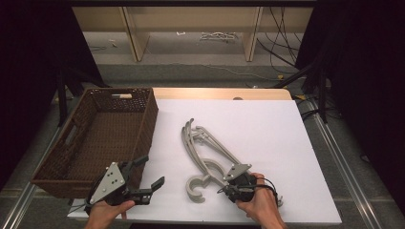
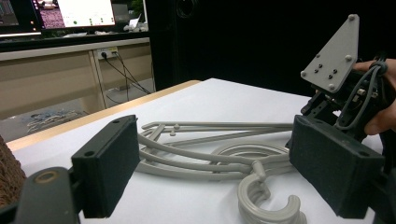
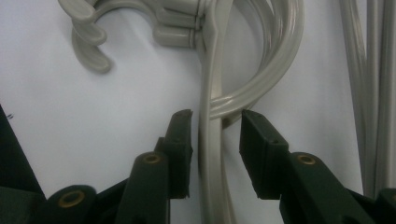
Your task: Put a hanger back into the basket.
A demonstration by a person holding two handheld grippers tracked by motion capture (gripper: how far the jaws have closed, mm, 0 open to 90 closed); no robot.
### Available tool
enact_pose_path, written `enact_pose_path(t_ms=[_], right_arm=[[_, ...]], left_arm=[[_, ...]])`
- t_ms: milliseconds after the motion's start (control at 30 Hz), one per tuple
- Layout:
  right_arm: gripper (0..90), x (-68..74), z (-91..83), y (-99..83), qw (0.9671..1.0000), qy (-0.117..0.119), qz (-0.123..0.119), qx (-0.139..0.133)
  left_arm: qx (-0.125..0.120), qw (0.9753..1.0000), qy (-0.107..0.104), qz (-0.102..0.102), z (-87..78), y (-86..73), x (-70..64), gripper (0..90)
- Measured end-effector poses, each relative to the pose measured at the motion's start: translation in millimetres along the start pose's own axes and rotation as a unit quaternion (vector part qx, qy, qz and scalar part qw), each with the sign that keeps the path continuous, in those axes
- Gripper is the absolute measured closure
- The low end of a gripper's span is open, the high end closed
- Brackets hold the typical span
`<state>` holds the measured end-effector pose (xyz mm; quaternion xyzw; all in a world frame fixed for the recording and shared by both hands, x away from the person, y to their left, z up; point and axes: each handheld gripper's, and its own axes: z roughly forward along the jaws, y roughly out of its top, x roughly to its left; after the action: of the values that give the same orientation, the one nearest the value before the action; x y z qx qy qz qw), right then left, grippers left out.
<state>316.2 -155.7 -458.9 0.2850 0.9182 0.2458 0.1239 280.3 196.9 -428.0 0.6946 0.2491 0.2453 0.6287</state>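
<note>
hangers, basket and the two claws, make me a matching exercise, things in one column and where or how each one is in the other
Things:
1. grey hangers
2. wicker basket
3. left claw
4. right claw

States:
A. wide open, holding nothing, near the basket's front corner
B. jaws either side of a hanger bar, not yet closed
C. stacked flat on the white table top
D. at the table's left side

Pairs: 1-C, 2-D, 3-A, 4-B
</note>
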Motion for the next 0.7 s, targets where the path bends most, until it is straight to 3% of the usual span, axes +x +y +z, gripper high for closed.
enact_pose_path(t_ms=[333, 433, 700], right_arm=[[73.1, -2.7, 2.4, 2.2, 0.9999, -0.001, -0.004, 0.011], [76.0, -2.0, 0.5, 2.5, 0.9999, 0.009, 0.003, 0.010], [81.0, -0.3, -6.1, 4.6, 0.9999, 0.006, -0.012, 0.005]], left_arm=[[0.000, 1.0000, -0.001, 0.000, 0.0, 0.1, -0.4, 15.9], [0.002, 1.0000, -0.002, 0.001, 0.1, -0.1, -0.7, 15.9], [0.002, 1.0000, -0.003, 0.004, 0.1, 0.0, -0.7, 16.0]])
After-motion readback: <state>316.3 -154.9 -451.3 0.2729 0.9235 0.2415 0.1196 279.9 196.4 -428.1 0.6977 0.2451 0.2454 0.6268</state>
